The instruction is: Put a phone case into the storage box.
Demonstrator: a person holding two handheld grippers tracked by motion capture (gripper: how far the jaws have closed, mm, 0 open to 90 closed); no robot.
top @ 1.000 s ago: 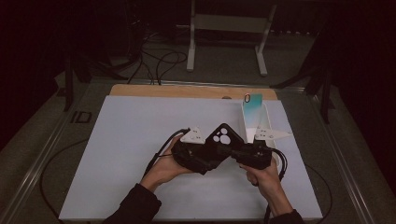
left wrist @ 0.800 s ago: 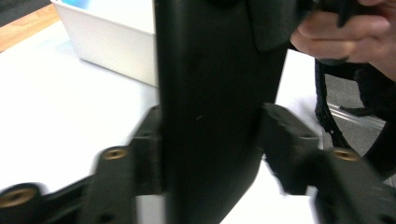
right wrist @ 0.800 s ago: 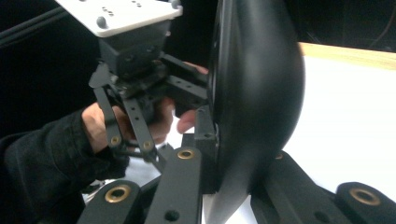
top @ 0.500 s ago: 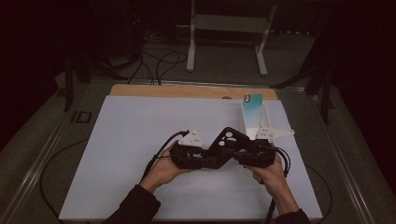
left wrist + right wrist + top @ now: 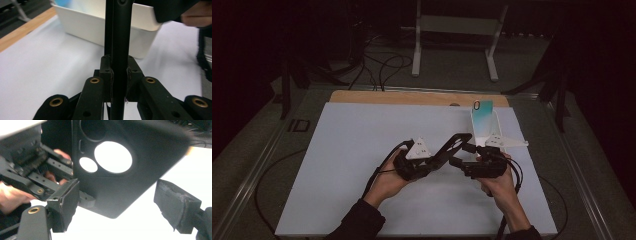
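While left claw [image 5: 118, 82] clamps black phone case [image 5: 451, 146], right claw [image 5: 120, 202] just opened, white tray [image 5: 486, 131] close behind.

Left tongs [image 5: 432, 162] clamped the phone case [image 5: 451, 147] (right tongs [image 5: 460, 155] released)

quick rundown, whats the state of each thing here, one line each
black phone case: off the table, tilted, clamped edge-on in the left gripper
left gripper: jaws have just been closing, pads now pressing the case
right gripper: jaws have just been opening, pads apart, clear of the case
white bin: resting on the white table sheet, open top
teal phone case: standing upright in the bin
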